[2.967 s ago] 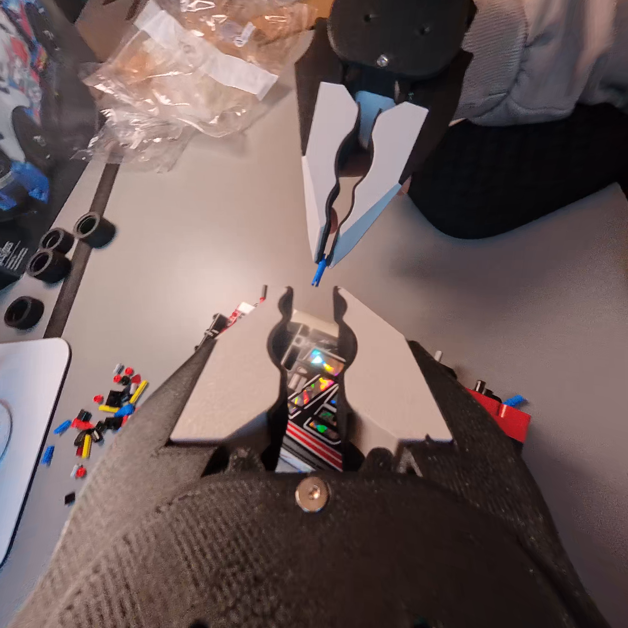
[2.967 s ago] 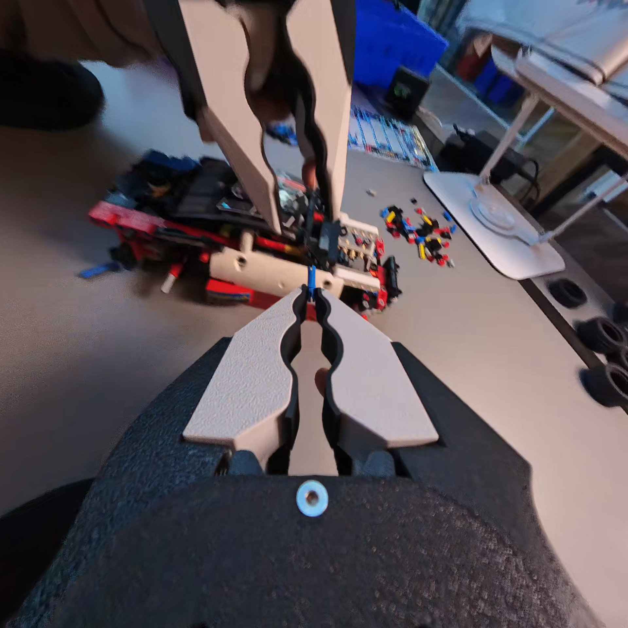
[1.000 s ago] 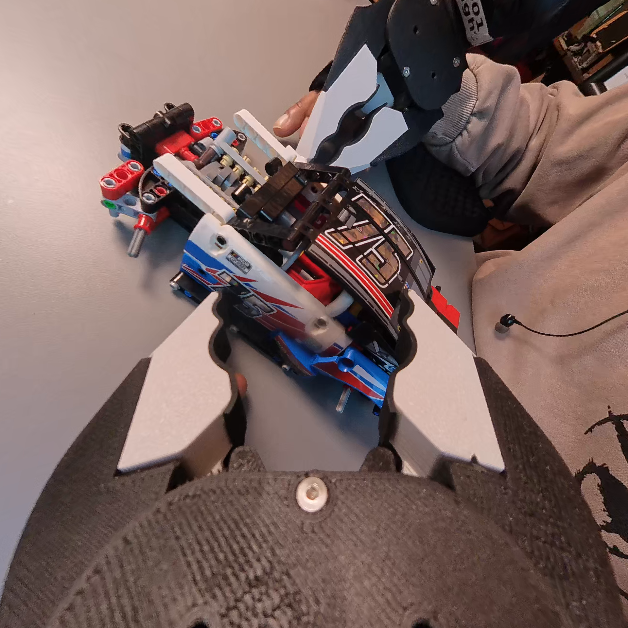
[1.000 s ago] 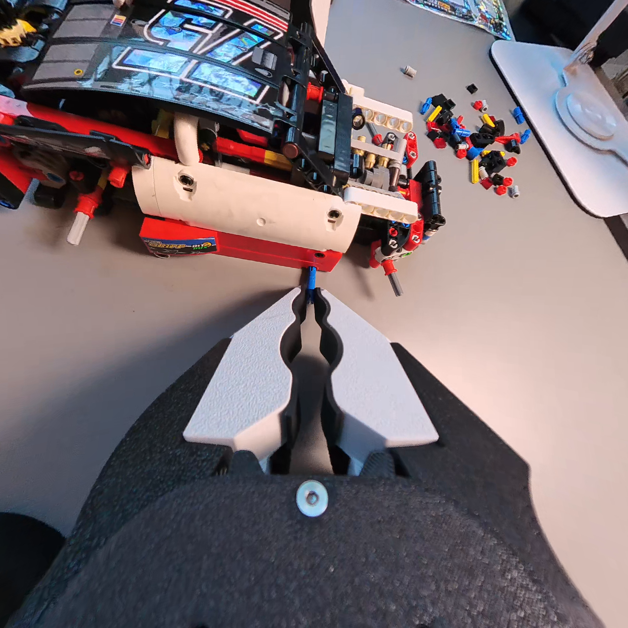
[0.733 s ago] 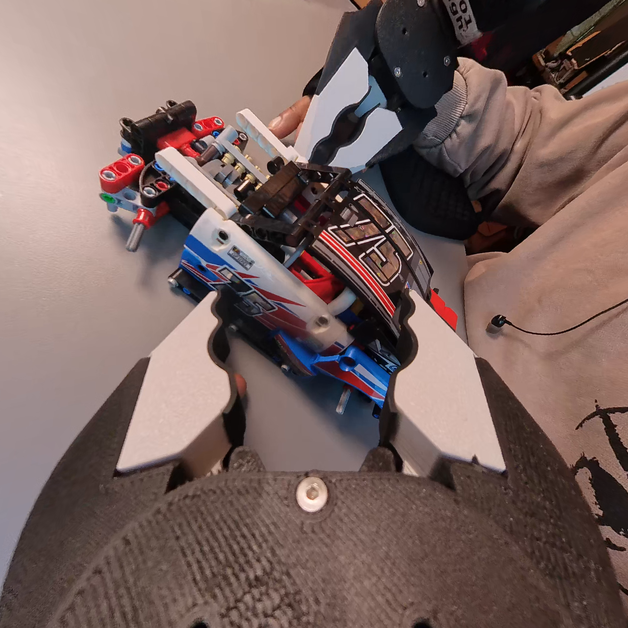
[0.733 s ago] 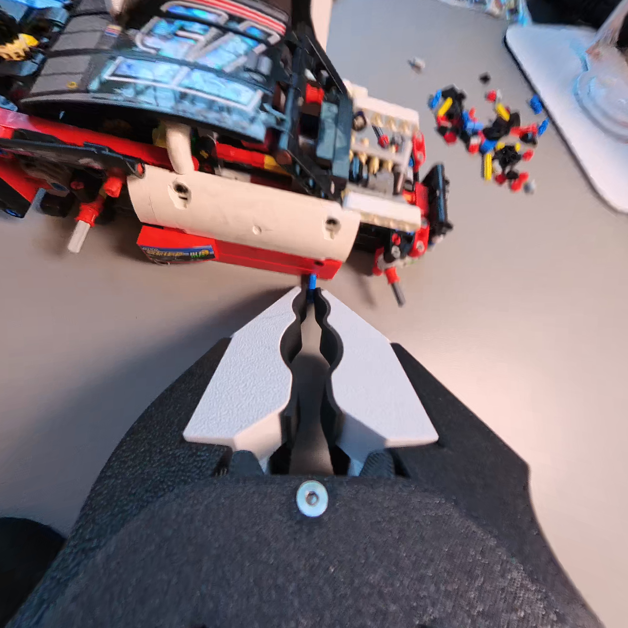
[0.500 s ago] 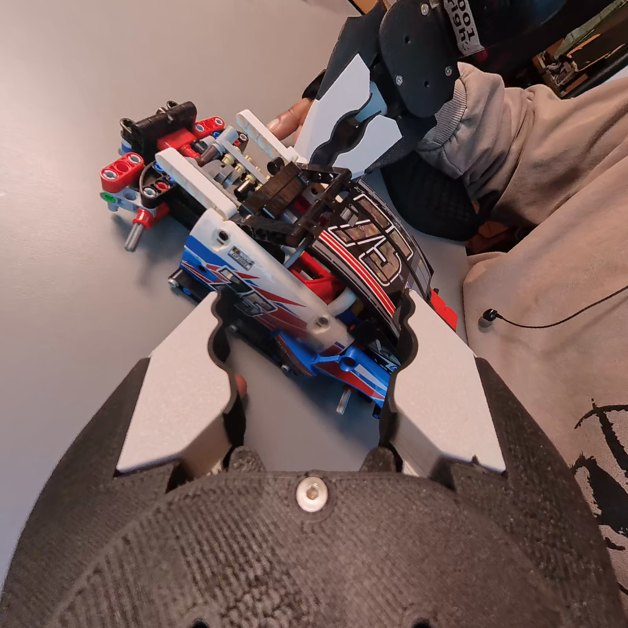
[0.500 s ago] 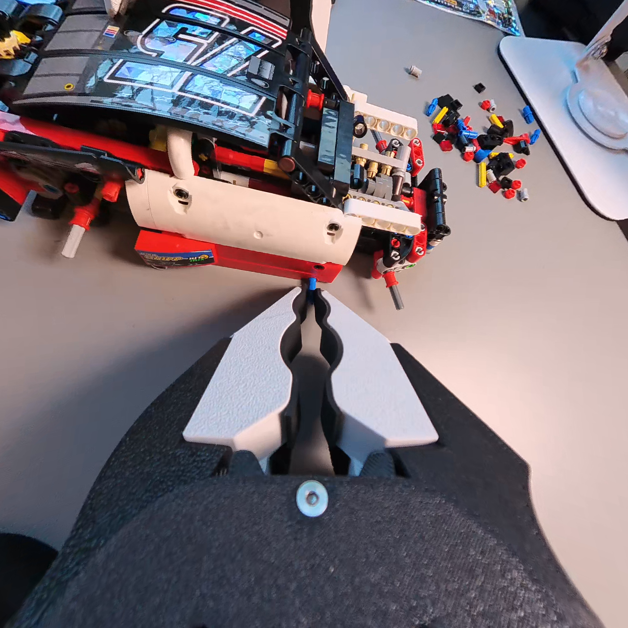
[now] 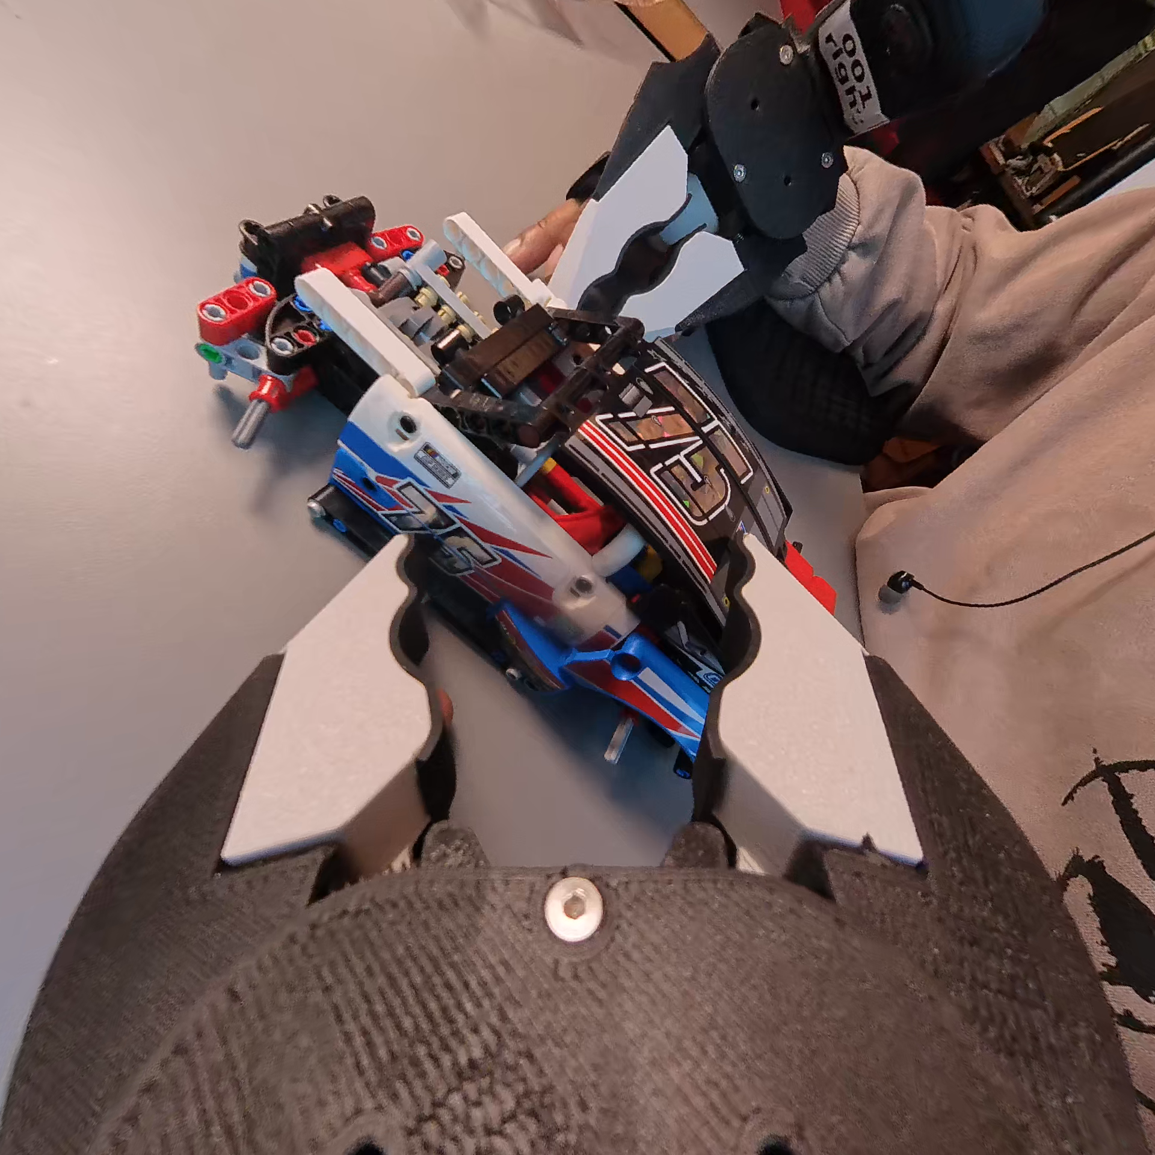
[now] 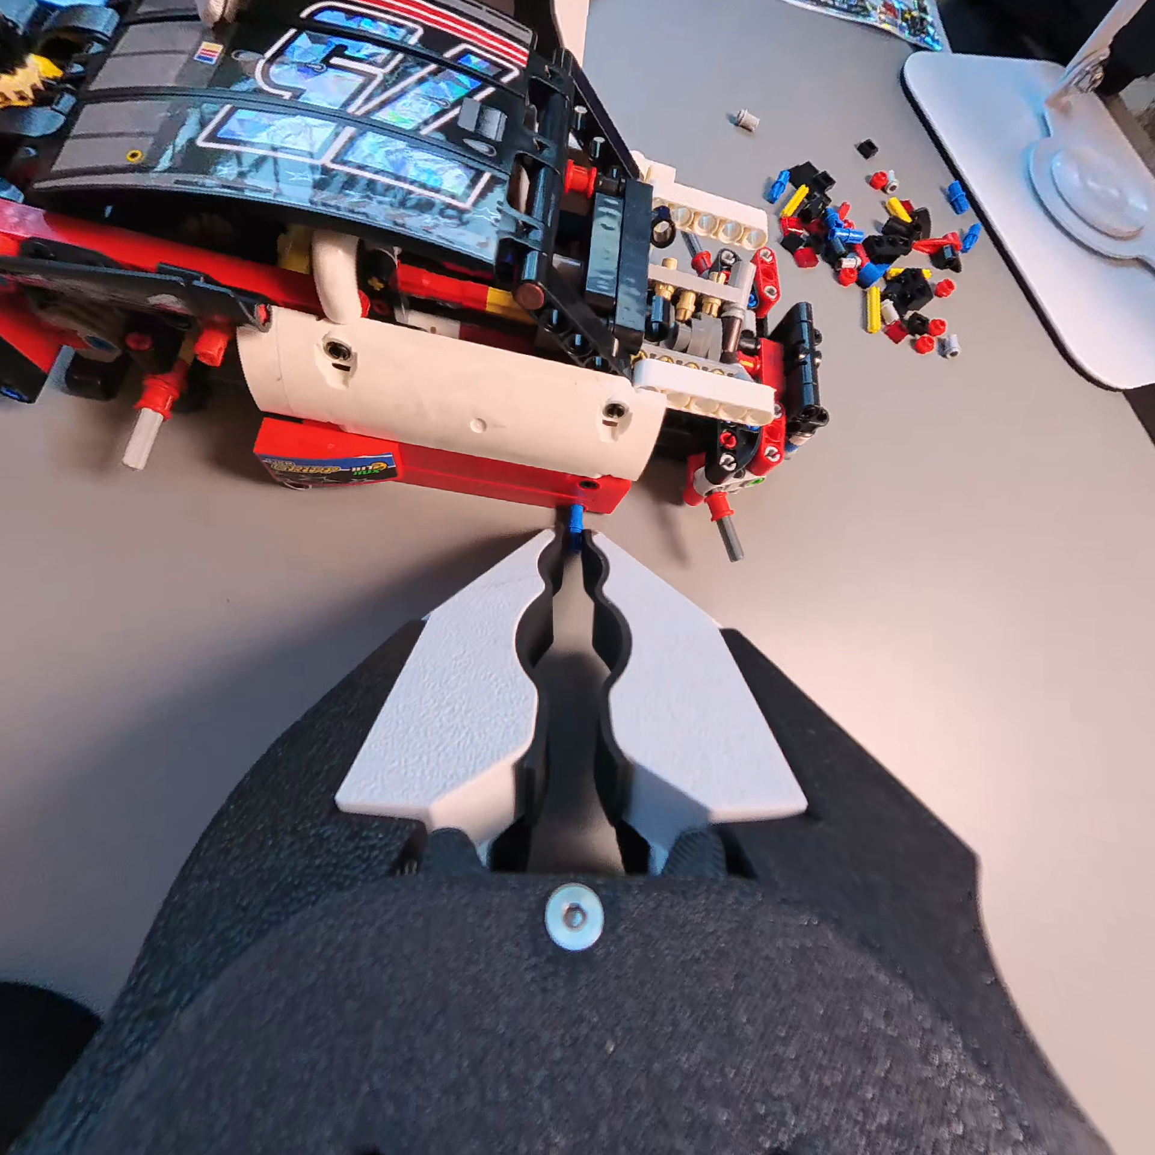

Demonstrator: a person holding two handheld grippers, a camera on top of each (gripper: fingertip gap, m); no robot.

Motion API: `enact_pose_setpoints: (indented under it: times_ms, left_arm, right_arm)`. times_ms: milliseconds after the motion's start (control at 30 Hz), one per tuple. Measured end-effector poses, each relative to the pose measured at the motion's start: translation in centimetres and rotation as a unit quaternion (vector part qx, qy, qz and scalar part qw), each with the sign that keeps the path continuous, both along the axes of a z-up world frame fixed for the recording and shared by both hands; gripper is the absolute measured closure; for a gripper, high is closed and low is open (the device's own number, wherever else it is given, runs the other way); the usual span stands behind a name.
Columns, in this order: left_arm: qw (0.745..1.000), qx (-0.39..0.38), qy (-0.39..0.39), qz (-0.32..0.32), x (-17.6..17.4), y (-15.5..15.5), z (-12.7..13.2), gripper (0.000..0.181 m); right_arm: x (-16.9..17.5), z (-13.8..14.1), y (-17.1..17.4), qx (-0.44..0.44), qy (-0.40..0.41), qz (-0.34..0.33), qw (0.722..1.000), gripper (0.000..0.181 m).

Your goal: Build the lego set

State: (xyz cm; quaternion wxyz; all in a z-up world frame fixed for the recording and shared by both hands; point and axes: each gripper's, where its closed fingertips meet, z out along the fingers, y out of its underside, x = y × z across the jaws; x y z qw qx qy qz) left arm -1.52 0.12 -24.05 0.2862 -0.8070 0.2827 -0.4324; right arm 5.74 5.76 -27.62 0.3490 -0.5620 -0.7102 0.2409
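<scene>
Grey tabletop (image 10: 875, 625): right gripper (image 10: 575, 536) — clamping blue pin (image 10: 575, 519) — has reached the car's (image 10: 437, 387) red sill at 12 o'clock (left gripper (image 9: 575, 562) gaping wide).

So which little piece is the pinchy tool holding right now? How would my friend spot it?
Find the big lego car on the grey table, then the red beam along its near bottom edge. At that beam's right end, a tiny blue pin pokes out, pinched in the right tool. The other blue bits lie in the loose pile farther right; only this one is held.
</scene>
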Motion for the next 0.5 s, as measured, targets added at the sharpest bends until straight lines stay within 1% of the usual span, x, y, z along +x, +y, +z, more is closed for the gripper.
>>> enact_pose_setpoints:
  times_ms: [500]
  left_arm:
    - [1.000,-0.005,-0.014,-0.005,0.32,-0.09,-0.10,0.086]
  right_arm:
    - [0.49,-0.07,-0.24,-0.012,-0.032,0.004,0.999,0.180]
